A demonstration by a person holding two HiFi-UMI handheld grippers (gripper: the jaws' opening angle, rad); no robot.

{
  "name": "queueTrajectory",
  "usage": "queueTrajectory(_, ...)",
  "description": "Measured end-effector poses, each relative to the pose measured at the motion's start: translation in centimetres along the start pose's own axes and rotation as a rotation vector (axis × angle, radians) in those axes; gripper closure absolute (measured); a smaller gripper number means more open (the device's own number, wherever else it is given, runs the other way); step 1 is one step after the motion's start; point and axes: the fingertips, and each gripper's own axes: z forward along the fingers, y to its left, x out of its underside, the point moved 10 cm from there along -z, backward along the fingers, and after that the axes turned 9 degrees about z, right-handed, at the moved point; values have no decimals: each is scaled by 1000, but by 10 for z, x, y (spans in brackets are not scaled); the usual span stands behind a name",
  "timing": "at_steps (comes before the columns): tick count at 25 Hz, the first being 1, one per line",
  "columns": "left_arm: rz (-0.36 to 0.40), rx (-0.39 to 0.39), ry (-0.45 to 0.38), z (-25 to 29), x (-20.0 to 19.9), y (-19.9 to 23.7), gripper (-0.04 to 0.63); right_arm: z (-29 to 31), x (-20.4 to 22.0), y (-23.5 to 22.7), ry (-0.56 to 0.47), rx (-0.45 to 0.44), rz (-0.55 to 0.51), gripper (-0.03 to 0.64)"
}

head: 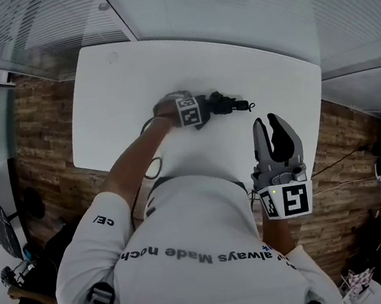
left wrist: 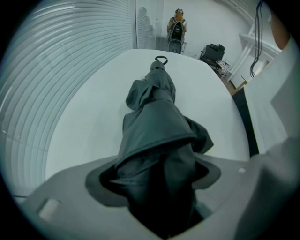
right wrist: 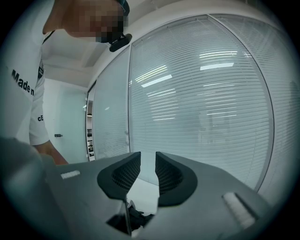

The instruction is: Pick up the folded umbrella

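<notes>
Starting from the left of the head view, the white table (head: 114, 102) filled the upper middle of the frame. Our left gripper (head: 201, 111) was planted nose-down near its centre, right on top of the folded umbrella (head: 229, 104). The umbrella lay flat on the table, with its dark body sticking out to the right of the gripper.

In the left gripper view the jaws were spread wide with the near end of the umbrella sitting in the gap, its loose fabric bunched up against the pads. The rest ran toward the top of the frame and ended in a little strap loop (left wrist: 161, 59). We couldn't see any real squeeze on it, so we'd call this the grasp step: straddling, not clamped yet.

Further right and lower in the head view, our right gripper (head: 275, 124) hovered by the table's lower right edge. Its jaws were only a bit apart with nothing between them, and it was aimed at the window blinds (right wrist: 201, 93).

The next move, we reckoned, called for pressing the left jaws together until they bit the solid core and not just floppy cloth. After that it'd be a straight lift, watching that the far end didn't sag or slip.
</notes>
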Motion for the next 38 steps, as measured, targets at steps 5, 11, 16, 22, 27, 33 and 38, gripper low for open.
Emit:
queueTrajectory(5, -8, -15, -17, -2, 0, -4, 301, -1, 0, -1, 0, -1, -4, 517)
queueTrajectory(11, -43, -41, -34, -2, 3, -9, 339, -1, -1, -2, 0, 3, -12, 518)
queueTrajectory(16, -126, -109, -93, -5, 11, -13, 356, -4, -3, -4, -6, 12, -18, 518)
queueTrajectory(22, -274, -210, -198, -24, 26, -16, 365, -8, -1, -6, -2, 18, -20, 518)
queueTrajectory(27, -380, -297, -347, -57, 37, -17, 367, -6, 0, -3, 0, 15, -22, 518)
queueTrajectory(33, -452, -409, -515, -114, 31, -17, 367, -4, -3, 0, -4, 4, -27, 518)
queueTrajectory(38, -461, -512, -643, -167, 20, -22, 367, -1, -4, 3, -2, -3, -33, 518)
